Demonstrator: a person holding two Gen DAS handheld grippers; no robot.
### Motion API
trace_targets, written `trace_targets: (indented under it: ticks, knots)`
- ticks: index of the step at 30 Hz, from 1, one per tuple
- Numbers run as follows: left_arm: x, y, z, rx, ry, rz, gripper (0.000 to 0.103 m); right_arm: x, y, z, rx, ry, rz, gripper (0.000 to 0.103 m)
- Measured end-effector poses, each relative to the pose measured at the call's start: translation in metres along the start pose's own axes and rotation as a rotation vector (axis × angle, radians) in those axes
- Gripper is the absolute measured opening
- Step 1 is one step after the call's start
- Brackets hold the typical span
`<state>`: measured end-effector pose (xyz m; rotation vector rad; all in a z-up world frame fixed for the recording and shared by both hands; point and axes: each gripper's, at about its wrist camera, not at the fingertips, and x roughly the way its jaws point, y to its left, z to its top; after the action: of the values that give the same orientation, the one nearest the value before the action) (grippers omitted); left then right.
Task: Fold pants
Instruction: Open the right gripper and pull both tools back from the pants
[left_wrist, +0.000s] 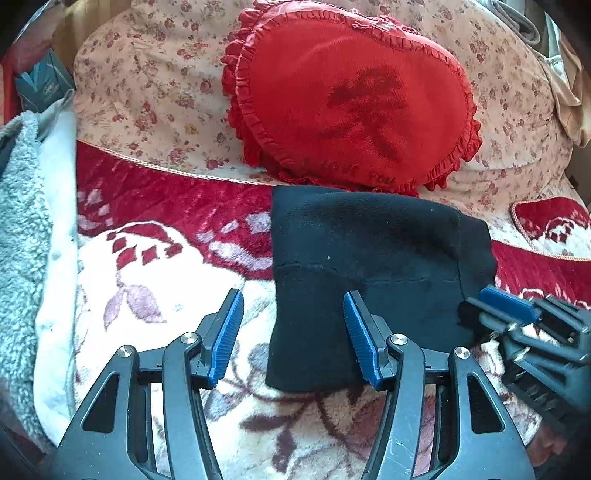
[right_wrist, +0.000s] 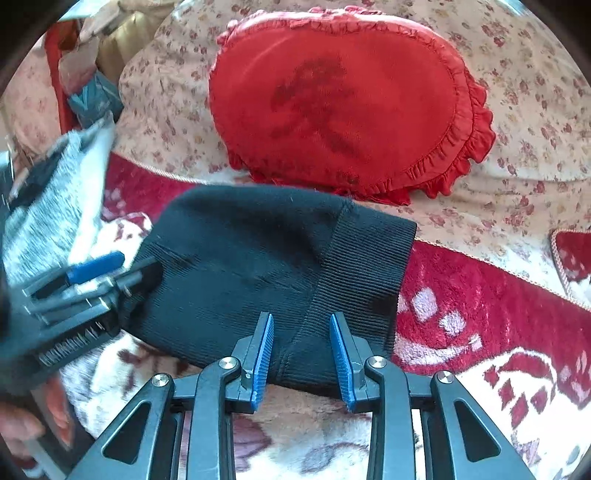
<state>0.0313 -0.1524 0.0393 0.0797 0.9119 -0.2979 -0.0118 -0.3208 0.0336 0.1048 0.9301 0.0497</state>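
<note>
Lying folded into a compact black bundle, the pants (left_wrist: 369, 251) sit on my red-and-white floral blanket (left_wrist: 155, 258) on the bed, just in front of the red heart-shaped cushion (left_wrist: 351, 92), which leans on the flowered bedding (left_wrist: 147, 92). My left tool (left_wrist: 293, 334) stands open: its right pad rests over the near left part of the pants, its left pad hangs above bare blanket, and nothing is pinched between them. My right tool (right_wrist: 302, 356) is open too, narrower than the left, its blue pads straddling the ribbed waistband (right_wrist: 354, 291) at the near edge of the bundle without pressing on it. From the left wrist view the right tool meets the bundle's right near corner. A grey fleece garment (left_wrist: 22, 240) lies at the blanket's left edge, apart from the pants.
</note>
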Motion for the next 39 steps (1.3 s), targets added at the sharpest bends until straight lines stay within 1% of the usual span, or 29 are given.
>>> trace_targets:
  ticks: [2, 5, 7, 12, 15, 18, 21, 26, 27, 30, 33, 39]
  knots:
    - [-0.004, -0.001, -0.004, 0.005, 0.001, 0.022, 0.056, -0.011, 0.0, 0.002, 0.018, -0.021, 0.023, 0.03]
    - [-0.013, -0.004, -0.011, 0.02, -0.009, 0.055, 0.056, -0.022, 0.004, 0.001, 0.023, -0.058, 0.004, 0.03]
    - [-0.019, -0.005, -0.016, 0.032, -0.022, 0.066, 0.056, -0.027, 0.005, -0.002, 0.038, -0.066, 0.009, 0.03]
    - [-0.033, -0.005, -0.028, 0.038, -0.027, 0.092, 0.056, -0.031, 0.005, -0.013, 0.077, -0.045, 0.015, 0.031]
    - [-0.036, -0.002, -0.035, 0.017, -0.007, 0.085, 0.056, -0.034, 0.01, -0.018, 0.062, -0.038, 0.03, 0.031]
    - [-0.042, 0.0, -0.042, 0.012, -0.011, 0.101, 0.056, -0.039, 0.017, -0.021, 0.041, -0.042, 0.033, 0.031]
    - [-0.05, 0.002, -0.047, 0.007, -0.019, 0.091, 0.056, -0.044, 0.02, -0.024, 0.039, -0.044, 0.037, 0.031]
    - [-0.059, -0.002, -0.053, 0.04, -0.043, 0.15, 0.056, -0.047, 0.023, -0.028, 0.041, -0.036, 0.045, 0.031]
    - [-0.059, -0.002, -0.054, 0.042, -0.043, 0.152, 0.056, -0.048, 0.024, -0.029, 0.042, -0.035, 0.045, 0.031]
    - [-0.062, 0.002, -0.056, 0.022, -0.042, 0.121, 0.056, -0.051, 0.024, -0.031, 0.037, -0.036, 0.04, 0.031]
    - [-0.061, 0.003, -0.057, 0.018, -0.03, 0.131, 0.056, -0.054, 0.024, -0.031, 0.04, -0.038, 0.04, 0.031]
    - [-0.062, 0.003, -0.058, 0.02, -0.024, 0.119, 0.056, -0.053, 0.03, -0.032, 0.027, -0.033, 0.045, 0.031]
